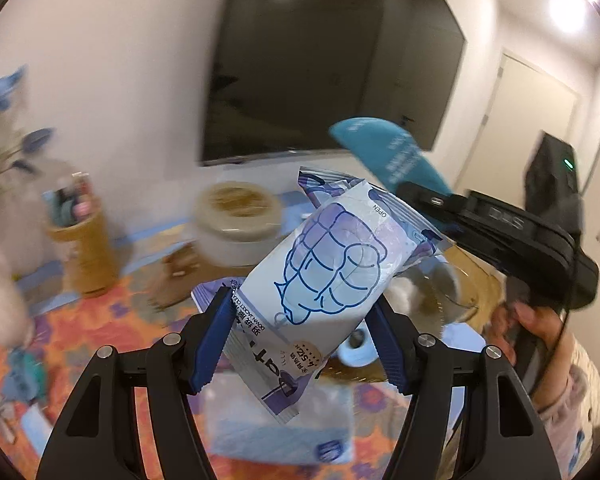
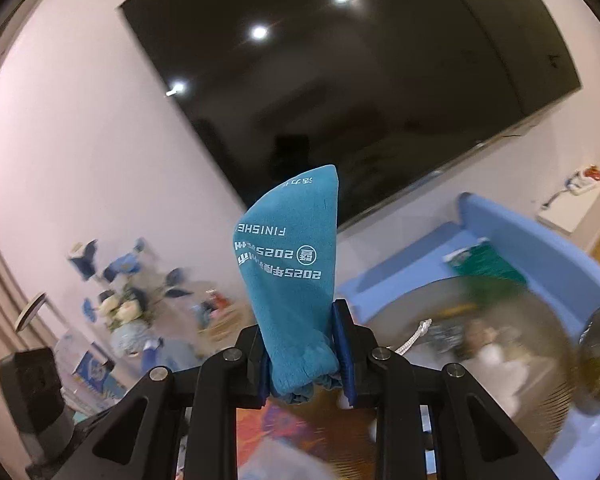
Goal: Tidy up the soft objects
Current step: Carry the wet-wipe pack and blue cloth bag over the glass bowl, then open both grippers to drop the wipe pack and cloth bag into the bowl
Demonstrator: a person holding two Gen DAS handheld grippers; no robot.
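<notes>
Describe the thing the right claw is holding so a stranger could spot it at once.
Start at the big dark wall-mounted TV screen. In front of it the right claw pinches a teal folded cloth standing upright. Its white printed lettering, including "FINISHE", separates it from the left claw's pale plastic wipes packet.

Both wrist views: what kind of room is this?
Probably a home living room: a large wall-mounted TV, a vase of artificial flowers, and a colourful patterned tablecloth under household clutter.

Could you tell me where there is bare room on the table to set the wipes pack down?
Little: a strip of tablecloth between the woven cup and left gripper. Behind, jar and glass bowl crowd it; a tissue pack lies below.
</notes>
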